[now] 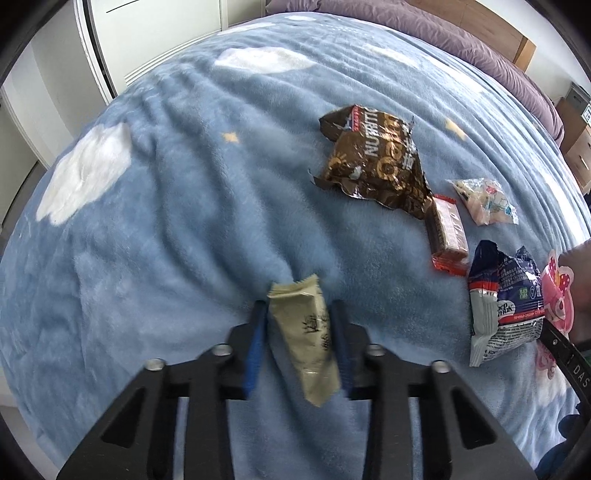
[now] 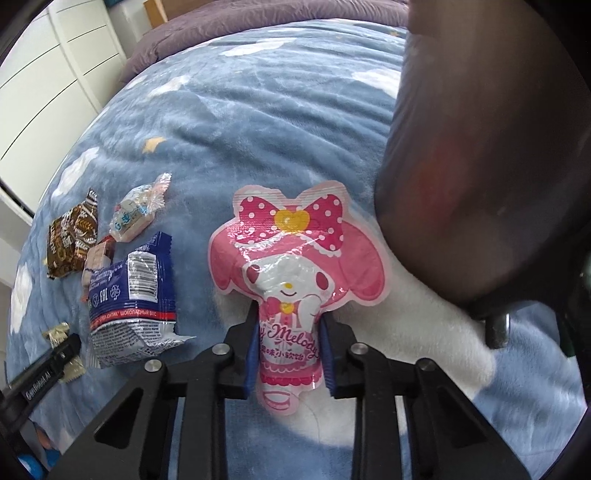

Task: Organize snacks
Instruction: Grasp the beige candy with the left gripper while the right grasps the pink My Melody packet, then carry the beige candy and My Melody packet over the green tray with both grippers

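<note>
Gripping a beige snack bar [image 1: 308, 339], the left gripper [image 1: 300, 314] has its blue-padded fingers [image 1: 255, 354] closed on the wrapper's two long sides; the bar tilts, its crimped far end poking out past the fingertips over the blue blanket [image 1: 177, 221]. The right gripper [image 2: 289, 325] is likewise clamped on the narrow lower part of a pink cartoon candy pouch [image 2: 295, 266], whose wide bow-topped head fans out beyond the fingertips.

Four snacks lie on the blanket in a loose line on the right of the left wrist view. Farthest is a crumpled brown bag [image 1: 376, 158]. Its near corner touches a small red-ended wafer bar [image 1: 447, 236]. Just right of that bar sits a small clear candy packet [image 1: 484, 201], apart from it. Nearest is a blue and silver cookie pack [image 1: 502, 302], close beside the pink pouch at the right edge of that view.

Left of and beyond the beige bar, the blanket runs wide and bare to its far left edge, where white cupboards [image 1: 155, 33] stand. A purple quilt [image 1: 461, 29] borders the far side. In the right wrist view a large dark blurred shape [image 2: 487, 147] fills the far right, close above the blanket.
</note>
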Demonstrator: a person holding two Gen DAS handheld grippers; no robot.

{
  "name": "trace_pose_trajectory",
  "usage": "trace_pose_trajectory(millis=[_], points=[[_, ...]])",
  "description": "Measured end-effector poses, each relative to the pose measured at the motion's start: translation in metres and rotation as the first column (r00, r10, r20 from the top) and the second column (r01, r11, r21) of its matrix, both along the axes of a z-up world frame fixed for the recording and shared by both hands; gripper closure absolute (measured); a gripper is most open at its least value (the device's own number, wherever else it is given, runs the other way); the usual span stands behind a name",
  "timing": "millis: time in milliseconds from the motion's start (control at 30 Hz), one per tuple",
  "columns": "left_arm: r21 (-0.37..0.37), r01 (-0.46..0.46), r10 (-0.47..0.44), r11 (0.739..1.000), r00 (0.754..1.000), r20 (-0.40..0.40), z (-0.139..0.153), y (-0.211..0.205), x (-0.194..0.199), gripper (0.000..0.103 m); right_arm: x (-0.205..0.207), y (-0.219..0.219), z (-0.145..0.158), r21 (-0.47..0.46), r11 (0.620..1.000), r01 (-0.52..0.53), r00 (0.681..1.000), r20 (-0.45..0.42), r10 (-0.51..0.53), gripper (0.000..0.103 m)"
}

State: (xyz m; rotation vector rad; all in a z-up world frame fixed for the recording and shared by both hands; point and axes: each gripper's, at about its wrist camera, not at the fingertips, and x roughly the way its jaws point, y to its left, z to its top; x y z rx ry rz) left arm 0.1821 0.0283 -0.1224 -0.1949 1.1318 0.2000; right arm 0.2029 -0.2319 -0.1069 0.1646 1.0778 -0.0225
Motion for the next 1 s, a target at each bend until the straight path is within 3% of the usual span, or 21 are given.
trace_pose_trajectory(millis=[233, 667, 1000], points=[[-0.027, 0.028, -0.027, 0.999, 0.999, 0.033, 0.002, 0.012, -0.002, 0.087, -0.007, -0.003, 0.003, -0.001, 1.000, -0.024, 0.999, 0.035, 0.024, 0.096], [-0.070, 0.080, -0.074, 0.994, 0.993, 0.095, 0.017, 0.021, -0.015, 0.088, -0.037, -0.010, 0.013, 0.013, 0.997, -0.073, 0.993, 0.097, 0.071, 0.096], [-0.026, 0.115, -0.112, 0.993, 0.988, 0.106, 0.034, 0.008, -0.033, 0.088, -0.060, -0.012, 0.023, 0.041, 0.993, -0.112, 0.988, 0.112, 0.107, 0.096]])
